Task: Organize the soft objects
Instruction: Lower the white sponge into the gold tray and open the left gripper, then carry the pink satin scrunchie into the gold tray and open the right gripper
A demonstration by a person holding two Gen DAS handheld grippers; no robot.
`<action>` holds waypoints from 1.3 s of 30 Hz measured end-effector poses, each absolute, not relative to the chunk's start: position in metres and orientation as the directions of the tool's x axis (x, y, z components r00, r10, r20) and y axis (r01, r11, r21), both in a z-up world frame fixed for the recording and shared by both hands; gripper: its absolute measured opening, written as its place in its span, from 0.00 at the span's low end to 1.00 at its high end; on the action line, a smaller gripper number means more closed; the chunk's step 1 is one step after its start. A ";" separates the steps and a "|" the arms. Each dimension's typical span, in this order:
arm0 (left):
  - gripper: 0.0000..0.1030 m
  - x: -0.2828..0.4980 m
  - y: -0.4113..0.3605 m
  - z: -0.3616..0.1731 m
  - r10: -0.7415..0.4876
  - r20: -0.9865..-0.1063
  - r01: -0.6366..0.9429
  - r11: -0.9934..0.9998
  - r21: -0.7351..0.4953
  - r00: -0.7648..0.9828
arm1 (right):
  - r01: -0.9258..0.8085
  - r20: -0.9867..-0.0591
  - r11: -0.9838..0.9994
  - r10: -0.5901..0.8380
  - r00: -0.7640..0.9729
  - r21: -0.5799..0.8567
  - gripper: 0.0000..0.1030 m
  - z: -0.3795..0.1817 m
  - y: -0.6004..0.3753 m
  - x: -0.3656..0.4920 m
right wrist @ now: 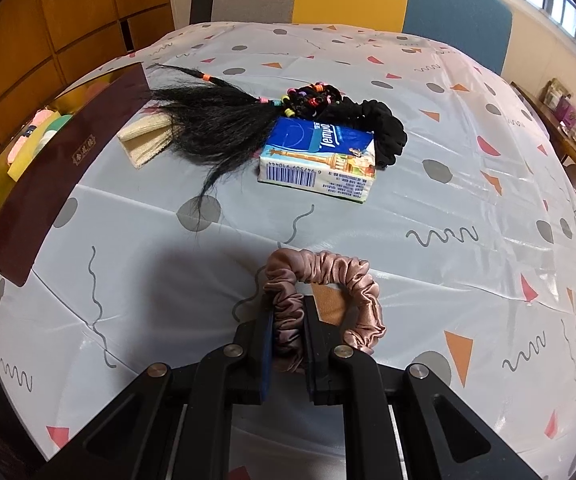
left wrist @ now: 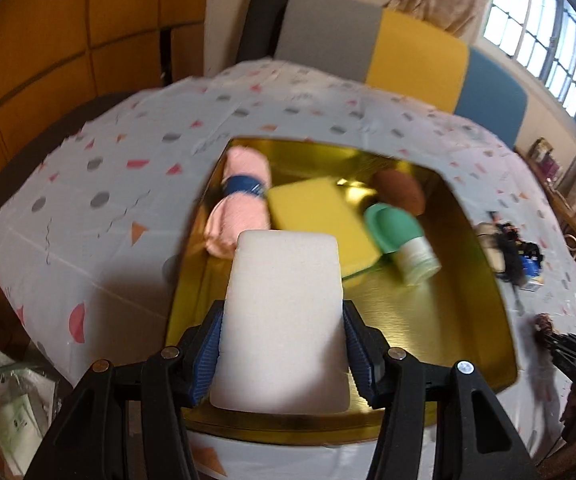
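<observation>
Gold metal lines the inside of a shallow rectangular tin [left wrist: 448, 340] that sits open on my table's patterned cloth [left wrist: 87, 208]. My left gripper [left wrist: 283, 344] hangs over the near edge of the tin, its blue-padded jaws about half open and pressed against both long sides of a white sponge block [left wrist: 283, 312], which I hold above the tin's bare near floor.

Farther back the tin holds four things. At the far left lies a rolled pink cloth [left wrist: 239, 200] with a blue band [left wrist: 245, 186] round its middle. Beside it, in the middle, lies a flat yellow sponge [left wrist: 320, 216]. A small green-capped white bottle [left wrist: 404, 236] lies on its side against the sponge's right edge, and a brown rounded object [left wrist: 400, 190], too blurred to name, lies at the far right.

My right gripper [right wrist: 288, 340] is well to the right of the tin, low over the cloth, its jaws closed tight on one side of a dusty-pink satin scrunchie [right wrist: 328, 300]; the rest of the loop lies on the table. Farther off lie a blue tissue pack [right wrist: 320, 156], a black hairpiece [right wrist: 215, 124] with coloured bands, a black scrunchie [right wrist: 384, 128] touching the pack's far right side, and a beige woven piece [right wrist: 145, 140]. From this side the tin's dark red outer wall [right wrist: 47, 184] shows at the left.
</observation>
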State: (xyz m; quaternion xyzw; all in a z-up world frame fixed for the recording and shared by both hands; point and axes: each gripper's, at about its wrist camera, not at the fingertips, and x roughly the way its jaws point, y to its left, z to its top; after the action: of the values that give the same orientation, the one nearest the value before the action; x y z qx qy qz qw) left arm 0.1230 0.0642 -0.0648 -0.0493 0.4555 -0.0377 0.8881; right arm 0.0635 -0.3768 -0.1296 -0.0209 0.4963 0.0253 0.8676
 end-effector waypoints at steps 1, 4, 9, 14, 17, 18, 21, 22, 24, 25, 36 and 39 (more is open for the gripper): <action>0.55 0.126 0.066 -0.069 -0.099 -0.814 0.008 0.993 -0.115 0.572 | -0.065 -0.862 0.998 0.023 0.506 -0.012 0.12 -0.130 -0.377 0.064; 0.56 0.128 0.071 -0.078 -0.065 -0.827 -0.012 0.996 -0.086 0.558 | -0.066 -0.862 0.998 0.024 0.506 -0.011 0.12 -0.130 -0.377 0.063; 0.57 0.138 0.068 -0.083 -0.024 -0.832 -0.021 0.999 -0.043 0.554 | -0.062 -0.861 0.998 0.024 0.508 -0.009 0.12 -0.130 -0.377 0.064; 0.71 0.137 0.063 -0.082 -0.018 -0.829 -0.008 1.000 -0.027 0.558 | -0.064 -0.861 0.998 0.022 0.509 -0.013 0.12 -0.130 -0.377 0.064; 0.77 0.132 0.062 -0.075 -0.018 -0.816 -0.012 0.999 -0.031 0.577 | -0.064 -0.861 0.998 0.021 0.509 -0.014 0.12 -0.130 -0.377 0.063; 0.77 0.129 0.062 -0.071 -0.016 -0.808 -0.018 0.999 -0.033 0.589 | -0.064 -0.861 0.998 0.020 0.509 -0.015 0.12 -0.130 -0.377 0.063; 0.77 0.118 0.061 -0.058 -0.006 -0.783 -0.033 0.999 -0.034 0.622 | -0.061 -0.860 0.998 0.012 0.510 -0.022 0.12 -0.130 -0.377 0.064; 0.77 0.115 0.061 -0.054 -0.007 -0.778 -0.037 0.999 -0.039 0.629 | -0.060 -0.860 0.998 0.009 0.510 -0.025 0.12 -0.130 -0.376 0.064; 0.77 0.107 0.060 -0.047 -0.020 -0.763 -0.030 0.998 -0.051 0.646 | -0.055 -0.860 0.998 0.005 0.510 -0.027 0.12 -0.130 -0.376 0.064; 0.77 0.103 0.058 -0.044 -0.024 -0.757 -0.025 0.998 -0.053 0.653 | -0.054 -0.860 0.998 0.003 0.510 -0.029 0.12 -0.130 -0.376 0.064; 0.77 0.077 0.042 -0.026 -0.074 -0.725 0.033 0.997 -0.071 0.684 | -0.019 -0.859 0.999 -0.025 0.512 -0.041 0.12 -0.129 -0.373 0.063; 0.77 0.074 0.038 -0.026 -0.081 -0.726 0.046 0.997 -0.067 0.682 | -0.010 -0.859 0.999 -0.032 0.512 -0.043 0.12 -0.129 -0.372 0.063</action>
State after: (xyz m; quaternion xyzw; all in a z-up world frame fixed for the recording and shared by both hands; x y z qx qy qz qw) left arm 0.0739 0.0378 -0.0264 -0.0217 0.3969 -0.0348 0.9169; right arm 0.0627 -0.3720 -0.1292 -0.0214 0.4941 -0.0063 0.8691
